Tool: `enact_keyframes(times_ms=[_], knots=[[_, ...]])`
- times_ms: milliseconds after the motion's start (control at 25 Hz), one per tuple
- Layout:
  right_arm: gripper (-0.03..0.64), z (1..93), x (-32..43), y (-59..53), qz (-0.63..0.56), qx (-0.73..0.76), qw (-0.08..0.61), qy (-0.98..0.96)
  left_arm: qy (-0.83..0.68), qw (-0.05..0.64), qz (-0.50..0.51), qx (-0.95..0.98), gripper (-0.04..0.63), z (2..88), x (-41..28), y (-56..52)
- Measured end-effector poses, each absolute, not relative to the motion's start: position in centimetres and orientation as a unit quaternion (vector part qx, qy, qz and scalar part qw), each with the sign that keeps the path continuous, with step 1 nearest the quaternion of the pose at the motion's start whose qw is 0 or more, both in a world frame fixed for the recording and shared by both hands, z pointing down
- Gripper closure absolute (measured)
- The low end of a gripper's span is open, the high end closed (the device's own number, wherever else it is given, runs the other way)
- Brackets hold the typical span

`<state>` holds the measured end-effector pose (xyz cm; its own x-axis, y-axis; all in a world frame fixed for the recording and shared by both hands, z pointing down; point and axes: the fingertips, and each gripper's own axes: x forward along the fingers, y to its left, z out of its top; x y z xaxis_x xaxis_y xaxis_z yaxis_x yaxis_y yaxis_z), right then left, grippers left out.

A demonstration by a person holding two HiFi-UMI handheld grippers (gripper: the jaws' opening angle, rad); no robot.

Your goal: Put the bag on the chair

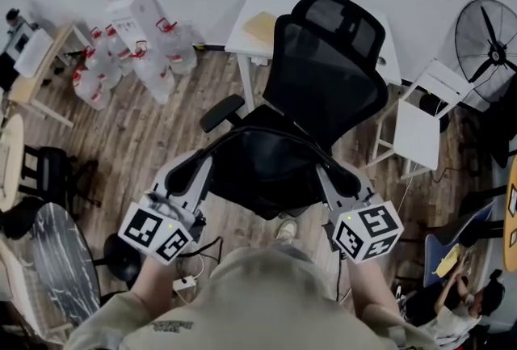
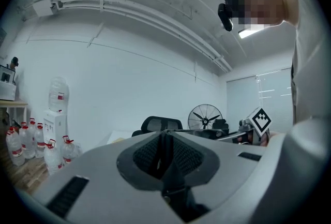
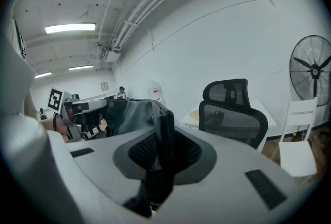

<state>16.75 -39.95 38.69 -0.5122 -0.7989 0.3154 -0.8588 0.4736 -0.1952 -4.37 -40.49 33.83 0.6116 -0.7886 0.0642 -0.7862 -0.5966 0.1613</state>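
The bag hangs stretched between your two hands, its long axis running left to right across your body, mouth edge up. Your left gripper is pinched nearly closed on a thin dark edge of it at one end. Your right gripper is clamped narrow on a fold of the same black fabric at the other, so both ends are held and neither hand is nearer. The chair stands straight ahead of the bag and faces you, squarely between the grippers. Its seat is hidden under the bag, so you cannot tell whether the bottom already touches it. What matters next is forward and down: I judge the bag is lined up across the seat's width.
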Motion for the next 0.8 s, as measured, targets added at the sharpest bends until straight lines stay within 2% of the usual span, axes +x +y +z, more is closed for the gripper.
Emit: enact_keyframes(times_ms=[400, 800], knots=[[0.538, 39.9, 22.1, -46.8, 0.174, 0.474, 0.071, -0.860, -0.463, 0.090, 0.003, 0.882, 0.534, 34.2, 1.0, -47.0], [0.537, 39.3, 24.4, -53.4, 0.163, 0.491, 0.046, -0.855, -0.464, 0.076, 0.006, 0.882, 0.534, 33.3, 3.3, -53.9]])
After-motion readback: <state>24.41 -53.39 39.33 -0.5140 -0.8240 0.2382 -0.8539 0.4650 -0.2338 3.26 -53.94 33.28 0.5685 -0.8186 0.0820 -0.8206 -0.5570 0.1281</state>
